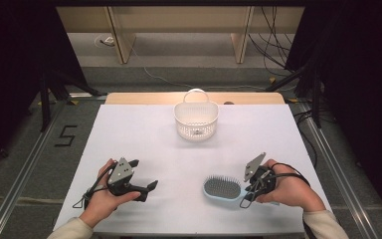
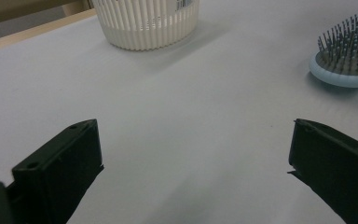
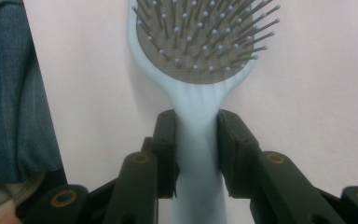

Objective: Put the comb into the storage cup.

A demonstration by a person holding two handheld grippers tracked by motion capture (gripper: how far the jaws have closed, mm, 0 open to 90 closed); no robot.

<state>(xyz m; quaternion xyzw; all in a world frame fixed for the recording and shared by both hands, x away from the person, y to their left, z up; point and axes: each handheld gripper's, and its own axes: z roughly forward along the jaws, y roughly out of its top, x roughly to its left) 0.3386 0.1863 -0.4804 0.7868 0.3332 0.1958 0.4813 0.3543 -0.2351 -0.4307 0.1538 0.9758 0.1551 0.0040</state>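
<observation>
- Pale blue plastic paddle hairbrush with a grey bristle pad [image 1: 222, 188] lies bristles-up on the white table top [image 1: 144, 139], lower right of centre in the high view, head pointing left, handle running right toward the person's right hand.
- Right gripper [image 1: 248, 191], black with a grey three-cornered plate on top, sits at the lower right of the high view, held low at the brush's handle end.
- In the right gripper view the two black jaws stand either side of the brush's handle [image 3: 198, 154] and press against it just below the neck: clenched on the handle. Brush head [image 3: 198, 39] fills the upper middle of that frame, bristles facing the camera.
- Blue denim cloth [image 3: 9, 93] runs down the left edge of the right gripper view.
- Left gripper [image 1: 146, 186] rests at the lower left of the high view, jaws pointing right across the table, well apart from the brush.
- In the left gripper view its jaws stand wide at the lower left and lower right corners with bare table between them: released, holding nothing.
- White slatted plastic basket with a hoop handle [image 1: 196, 119] stands upright at the upper middle of the high view, near the far table edge, well apart from both grippers. It shows at the top left-centre of the left gripper view [image 2: 144, 25], with the brush head [image 2: 347, 58] at the upper right.
</observation>
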